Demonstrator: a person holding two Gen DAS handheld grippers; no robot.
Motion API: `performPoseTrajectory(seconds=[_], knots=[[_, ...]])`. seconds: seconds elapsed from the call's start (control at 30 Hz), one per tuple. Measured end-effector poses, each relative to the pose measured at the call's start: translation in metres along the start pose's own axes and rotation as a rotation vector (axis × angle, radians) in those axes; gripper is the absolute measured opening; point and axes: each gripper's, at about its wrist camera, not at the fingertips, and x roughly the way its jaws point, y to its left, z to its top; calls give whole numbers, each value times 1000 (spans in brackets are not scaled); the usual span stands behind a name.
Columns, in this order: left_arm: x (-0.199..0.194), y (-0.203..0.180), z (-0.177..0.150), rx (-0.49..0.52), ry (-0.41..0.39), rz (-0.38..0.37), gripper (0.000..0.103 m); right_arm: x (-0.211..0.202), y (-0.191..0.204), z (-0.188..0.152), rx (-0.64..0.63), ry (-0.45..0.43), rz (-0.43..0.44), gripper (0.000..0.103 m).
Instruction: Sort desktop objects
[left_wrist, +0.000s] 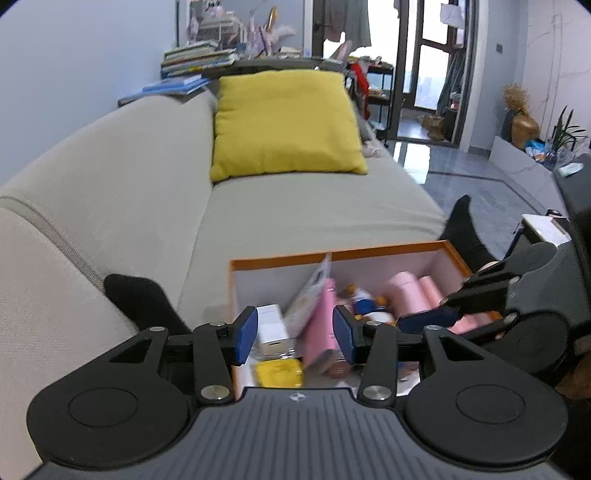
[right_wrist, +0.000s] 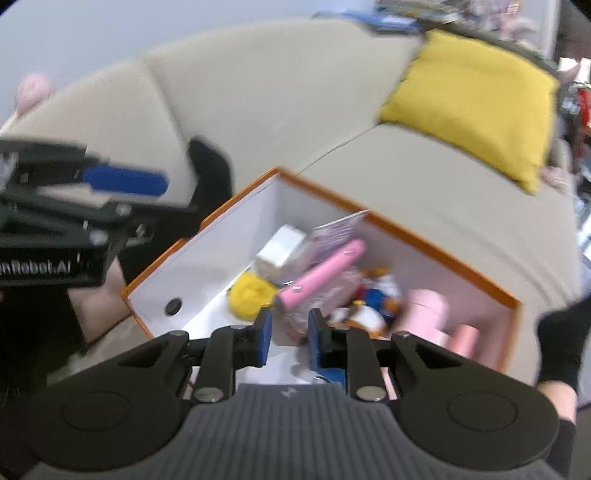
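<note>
Resting on the beige sofa (left_wrist: 295, 206), the orange-rimmed box (left_wrist: 388, 254) holds a jumble: a white carton (left_wrist: 271, 328), a yellow item (left_wrist: 279, 371), a pink case (right_wrist: 321, 273) tilted against a leaning packet (left_wrist: 310, 295), a duck toy (right_wrist: 376, 299) and pink rolls (left_wrist: 417, 291). The left gripper (left_wrist: 294, 334) hovers above the box's near end, jaws apart and empty. The right gripper (right_wrist: 290, 338) hangs over the box too, jaws parted with nothing between them; a yellow cushion (left_wrist: 284, 122) leans against the backrest behind.
</note>
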Motion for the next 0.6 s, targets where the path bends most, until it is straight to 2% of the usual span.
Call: performPoseTrajectory(seconds=[0.2,0.3,0.47,0.6], knots=[[-11,-31,-8,-34,-43,-15,61,-49,-11,-21,125,-121,-77,31],[-7,-41,-20,-59,-64,34,69,-62,-8,-38,175,-167,-121,36],[6,-48,-37,-113,-42,93,71,-57,0,-62,227,-220,-164,42],[11,-51,-46,-118,-28,136,73,-53,0,-77,263,-248,-185,47]])
